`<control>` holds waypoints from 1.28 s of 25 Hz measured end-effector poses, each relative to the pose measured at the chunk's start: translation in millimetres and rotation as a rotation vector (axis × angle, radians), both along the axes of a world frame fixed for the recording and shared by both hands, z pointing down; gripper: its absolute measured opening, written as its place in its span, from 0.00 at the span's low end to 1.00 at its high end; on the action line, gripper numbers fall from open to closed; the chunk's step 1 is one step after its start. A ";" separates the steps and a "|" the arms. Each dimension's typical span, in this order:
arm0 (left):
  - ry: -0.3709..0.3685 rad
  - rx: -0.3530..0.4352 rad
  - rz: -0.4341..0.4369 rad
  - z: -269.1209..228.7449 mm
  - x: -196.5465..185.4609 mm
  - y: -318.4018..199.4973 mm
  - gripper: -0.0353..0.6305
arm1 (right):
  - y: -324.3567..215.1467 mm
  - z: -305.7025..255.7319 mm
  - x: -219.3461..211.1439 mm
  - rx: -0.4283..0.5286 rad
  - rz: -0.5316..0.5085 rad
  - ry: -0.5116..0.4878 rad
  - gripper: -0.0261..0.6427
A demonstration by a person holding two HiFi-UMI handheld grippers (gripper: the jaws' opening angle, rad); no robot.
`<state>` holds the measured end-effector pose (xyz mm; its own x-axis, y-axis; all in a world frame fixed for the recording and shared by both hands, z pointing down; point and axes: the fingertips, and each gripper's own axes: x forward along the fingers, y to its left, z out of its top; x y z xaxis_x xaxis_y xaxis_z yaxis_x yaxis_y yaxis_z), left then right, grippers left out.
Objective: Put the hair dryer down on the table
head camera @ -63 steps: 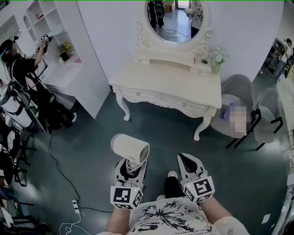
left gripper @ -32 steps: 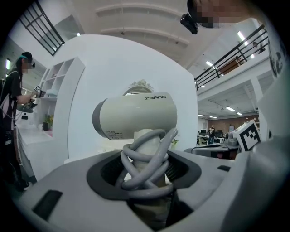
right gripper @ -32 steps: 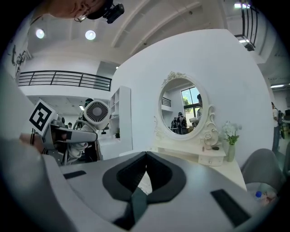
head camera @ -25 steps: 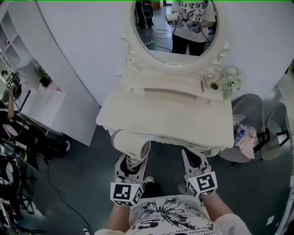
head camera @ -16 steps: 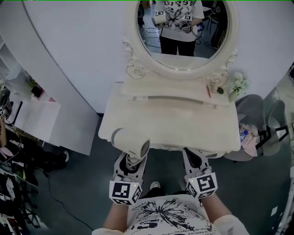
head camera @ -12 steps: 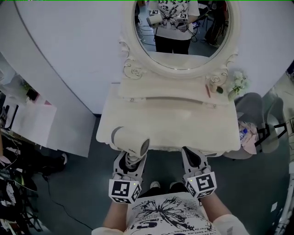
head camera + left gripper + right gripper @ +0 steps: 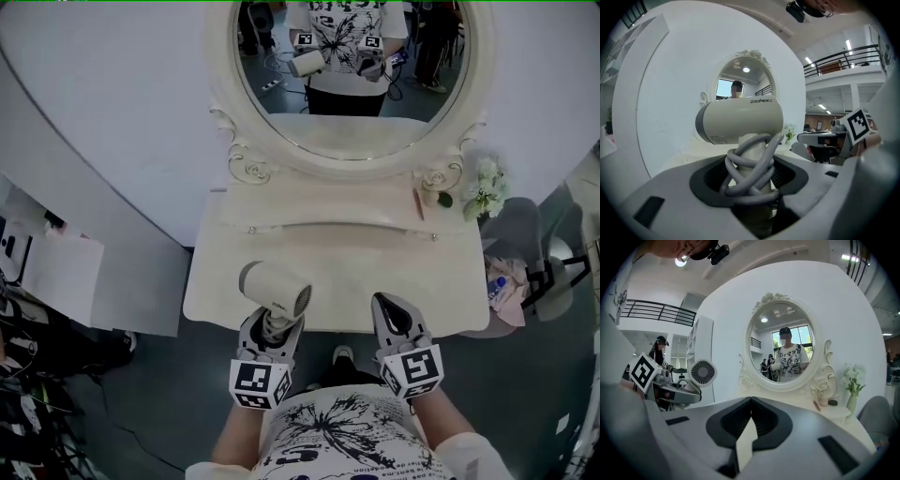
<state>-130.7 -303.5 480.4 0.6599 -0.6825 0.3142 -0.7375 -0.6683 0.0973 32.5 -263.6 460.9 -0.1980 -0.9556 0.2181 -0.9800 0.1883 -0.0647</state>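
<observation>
My left gripper is shut on the handle of a cream hair dryer, with the grey cord wound round the handle. The dryer's barrel lies crosswise, hanging over the front left edge of the white dressing table. In the left gripper view the hair dryer stands upright between the jaws of the left gripper. My right gripper is shut and empty at the table's front edge, right of the dryer. From the right gripper view, the hair dryer shows its vent at the left.
An oval mirror rises behind the table and shows the person. On the raised back shelf lie a pen, a small dark thing and a flower vase. Grey chairs stand right, a white cabinet left.
I have stepped up to the dressing table. Both grippers have come forward, so the dryer now hangs over the table's front edge. The grip on the handle has not changed.
</observation>
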 end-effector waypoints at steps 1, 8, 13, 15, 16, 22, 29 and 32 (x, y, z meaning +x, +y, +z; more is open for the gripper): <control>-0.012 -0.010 0.006 6.9 7.0 -7.8 0.42 | -8.7 1.7 6.3 0.000 -0.003 0.003 0.06; -0.153 -0.124 0.084 87.2 57.6 -50.2 0.42 | -50.7 29.0 50.0 -0.034 0.004 -0.004 0.06; -0.241 -0.216 0.130 142.7 83.8 -72.1 0.42 | -62.5 53.1 74.1 -0.092 0.017 -0.020 0.06; -0.276 -0.249 0.147 162.3 91.7 -78.3 0.42 | -66.2 61.7 82.1 -0.112 0.021 -0.024 0.06; -0.295 -0.263 0.156 171.0 95.1 -81.2 0.42 | -68.3 65.3 85.9 -0.121 0.025 -0.028 0.06; -0.372 -0.346 0.188 208.5 106.1 -93.2 0.42 | -77.7 77.1 101.2 -0.148 0.043 -0.049 0.06; -0.414 -0.393 0.170 225.2 107.9 -105.6 0.42 | -87.6 85.8 113.6 -0.166 0.063 -0.058 0.06; -0.419 -0.390 0.160 226.2 107.9 -105.3 0.42 | -90.1 87.3 117.5 -0.168 0.078 -0.067 0.06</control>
<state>-22.8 -408.7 706.6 0.5106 -0.3667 0.7777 -0.6589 -0.7479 0.0800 150.0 -353.8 548.1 -0.1440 -0.9198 0.3650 -0.9836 0.0926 -0.1547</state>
